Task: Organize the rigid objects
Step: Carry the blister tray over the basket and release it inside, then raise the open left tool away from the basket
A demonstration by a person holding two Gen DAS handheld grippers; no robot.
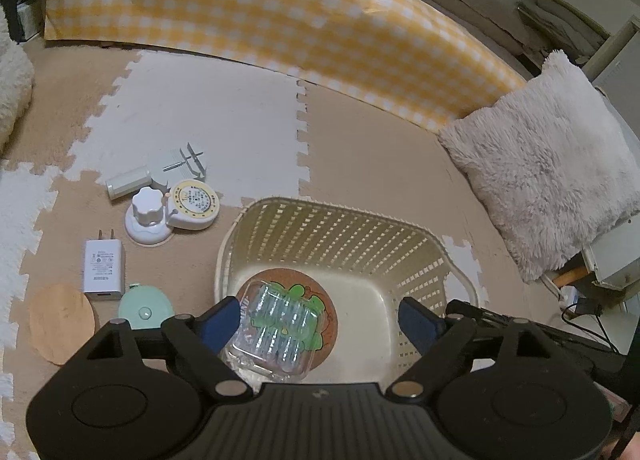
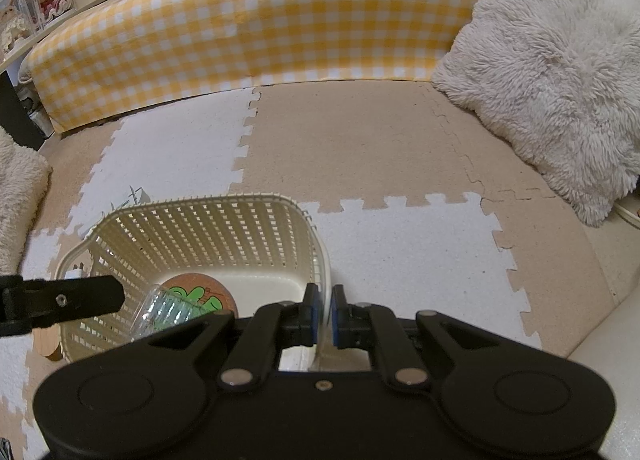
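A cream slotted basket (image 1: 340,212) stands on the foam mat. A round cork coaster (image 1: 322,294) with a green print lies on its floor, and a clear plastic case (image 1: 280,324) rests tilted on top. My left gripper (image 1: 320,320) hangs open over the basket, the case lying near its left pad and well apart from the right one. My right gripper (image 2: 325,312) is shut on the near rim of the basket (image 2: 200,200). On the mat to the left lie a white charger (image 1: 102,266), a mint round lid (image 1: 144,306), a wooden disc (image 1: 60,322) and a yellow dial (image 1: 196,202).
A white knobbed holder (image 1: 147,216), a white cylinder (image 1: 128,182) and a small pale rack (image 1: 186,162) lie further back on the left. A fluffy cushion (image 1: 540,164) leans at the right. A yellow gingham-covered edge (image 1: 240,8) closes off the back.
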